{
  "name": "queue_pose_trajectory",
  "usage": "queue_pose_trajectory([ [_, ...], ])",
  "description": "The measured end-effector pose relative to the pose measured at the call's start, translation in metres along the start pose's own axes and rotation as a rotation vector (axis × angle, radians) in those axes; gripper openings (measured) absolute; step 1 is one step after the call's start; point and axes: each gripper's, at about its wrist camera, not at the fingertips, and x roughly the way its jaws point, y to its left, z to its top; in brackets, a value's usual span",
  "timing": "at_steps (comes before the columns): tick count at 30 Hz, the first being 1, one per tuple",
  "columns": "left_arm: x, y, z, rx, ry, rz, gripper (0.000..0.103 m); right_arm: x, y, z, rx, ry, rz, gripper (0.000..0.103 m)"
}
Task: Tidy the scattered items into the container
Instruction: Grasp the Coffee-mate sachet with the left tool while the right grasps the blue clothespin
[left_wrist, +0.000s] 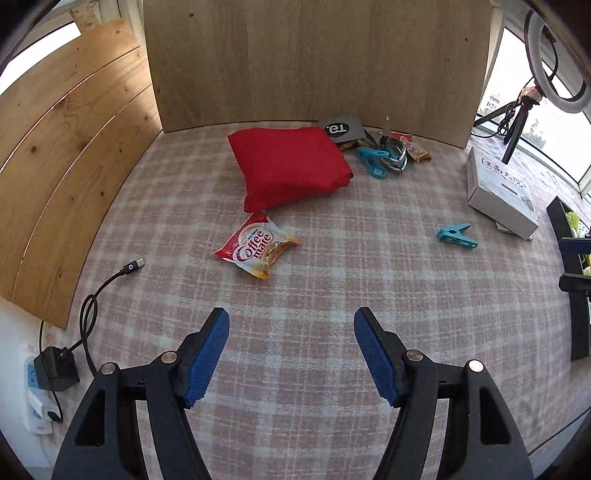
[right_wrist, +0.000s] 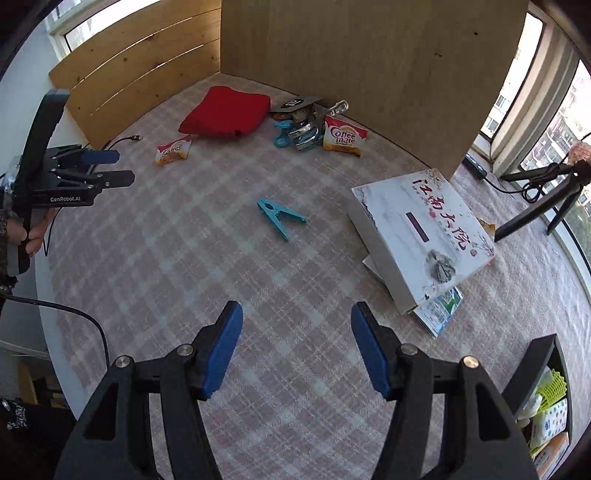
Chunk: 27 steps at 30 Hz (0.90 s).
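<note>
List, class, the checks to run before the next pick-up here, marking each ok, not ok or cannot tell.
1. Left gripper open and empty: ok.
2. Right gripper open and empty: ok.
3. Lone turquoise plastic clothes peg lying clear of other items: ok.
4. Red-and-white Coffee mate sachet unobstructed on the checked cloth: ok.
5. Black open container has room left: cannot tell.
6. All scattered items already tidied: not ok.

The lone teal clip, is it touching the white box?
Apart. The right wrist view shows bare checked cloth between the teal clip and the white box.
</note>
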Motion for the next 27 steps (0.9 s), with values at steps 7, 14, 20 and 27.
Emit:
queue_pose_trajectory([
  [7, 0.035, 0.019, 0.033, 0.065, 0.036, -0.006, 0.071, 0.042, 0.013, 0.043, -0.113, 0.061, 0.031, 0.06],
  [14, 0.069, 0.029, 0.048, 0.132, 0.131, -0.033, 0.075, 0.074, 0.01, 0.065, -0.145, 0.108, 0.024, 0.06],
  [20, 0.086, 0.025, 0.053, 0.204, 0.163, -0.02, 0.076, 0.092, 0.01, 0.075, -0.193, 0.143, 0.028, 0.06],
  [27, 0.093, 0.036, 0.06, 0.154, 0.165, -0.095, 0.08, 0.111, 0.013, 0.085, -0.234, 0.211, 0.052, 0.061],
])
